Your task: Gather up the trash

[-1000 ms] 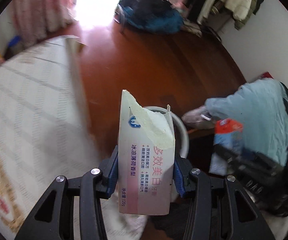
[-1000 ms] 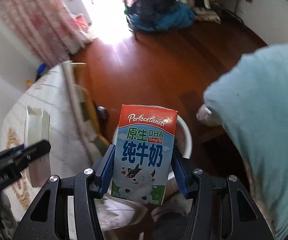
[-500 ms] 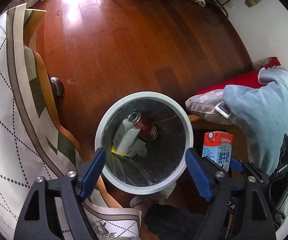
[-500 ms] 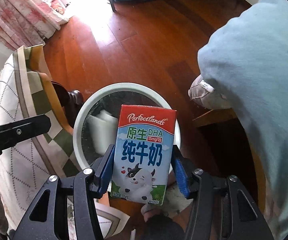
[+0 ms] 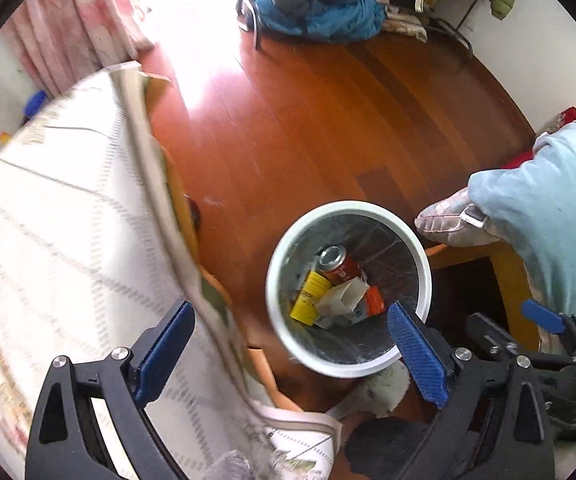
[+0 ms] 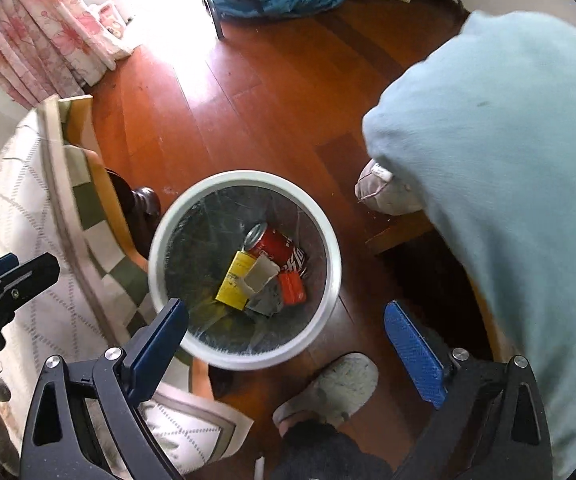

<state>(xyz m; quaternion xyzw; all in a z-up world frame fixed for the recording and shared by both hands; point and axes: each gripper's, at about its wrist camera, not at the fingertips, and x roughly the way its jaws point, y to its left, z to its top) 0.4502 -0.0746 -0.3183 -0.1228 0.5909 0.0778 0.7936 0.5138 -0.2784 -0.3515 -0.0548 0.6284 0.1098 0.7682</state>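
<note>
A white-rimmed trash bin (image 5: pixel 275 316) with a dark liner stands on the wooden floor; it also shows in the right wrist view (image 6: pixel 243 178). Inside lie a red soda can (image 6: pixel 277 250), a yellow box (image 6: pixel 233 282), a torn white carton (image 6: pixel 261 274) and the milk carton (image 6: pixel 292 288), red end up. My left gripper (image 5: pixel 288 354) is open and empty above the bin's near left side. My right gripper (image 6: pixel 285 350) is open and empty above the bin's near edge.
A table with a white patterned cloth (image 5: pixel 67 240) fills the left. A person's light-blue sleeve (image 6: pixel 508 160) is on the right, and a slippered foot (image 6: pixel 328 388) is just below the bin. A blue bundle (image 5: pixel 320 12) lies on the far floor.
The left gripper let its torn white box fall into the bin, then swung left. The right gripper opened and the milk carton dropped into the bin.
</note>
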